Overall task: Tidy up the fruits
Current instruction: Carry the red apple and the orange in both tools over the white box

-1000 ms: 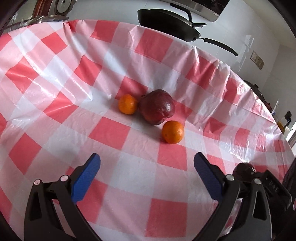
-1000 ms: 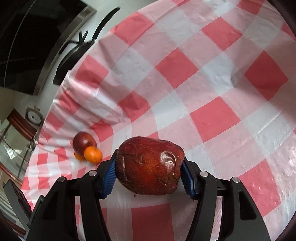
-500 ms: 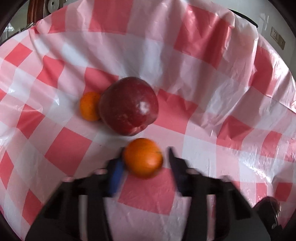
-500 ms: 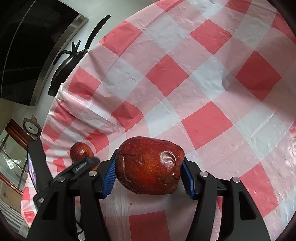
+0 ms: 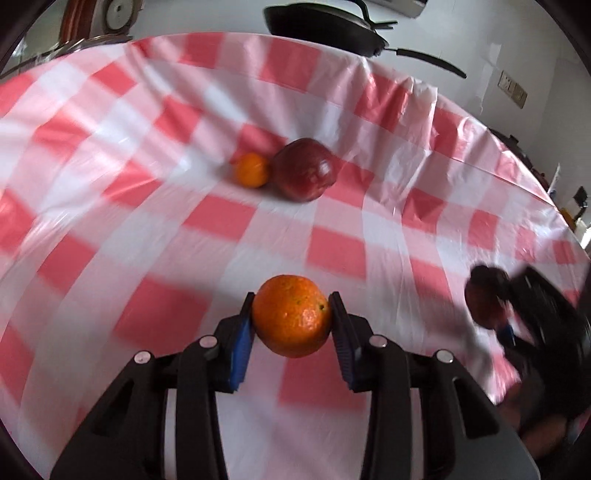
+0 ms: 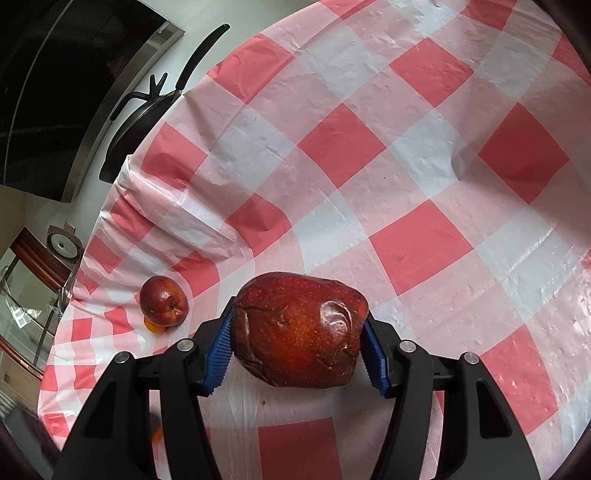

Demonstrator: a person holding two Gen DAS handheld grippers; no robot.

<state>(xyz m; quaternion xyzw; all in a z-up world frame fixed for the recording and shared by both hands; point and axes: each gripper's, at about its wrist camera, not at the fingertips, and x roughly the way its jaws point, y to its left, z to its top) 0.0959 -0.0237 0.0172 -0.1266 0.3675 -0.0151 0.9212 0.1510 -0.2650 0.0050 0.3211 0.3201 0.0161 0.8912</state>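
The checked tablecloth (image 5: 155,206) is streaking across the left wrist view, so that hand is plainly travelling, pulling away from the fruit cluster it was nosing into half a second ago. On the cloth, well behind it now, the red apple (image 5: 306,169) is sitting with the small tangerine (image 5: 252,170) touching its left side; those two are looking just as they did a second ago.

The wrinkled apple (image 6: 300,330) is staying clenched between the blue pads of the right gripper (image 6: 297,349), held above the cloth in the same spot in its own view as a second ago, so that hand is simply carrying and waiting. From the left view it is showing as a dark blur at the far right edge.

The real change is the smaller fruit: the orange (image 5: 291,315), which a second ago was lying beside the red apple, is now being gripped by the left gripper (image 5: 292,334), both pads pressing its sides, and it appears lifted clear of the cloth. I am judging that the sorting is under way, oranges and apples being separated, with both hands loaded and neither fruit yet set down. The frying pan (image 5: 325,26) is sitting beyond the table's far edge, uninvolved.
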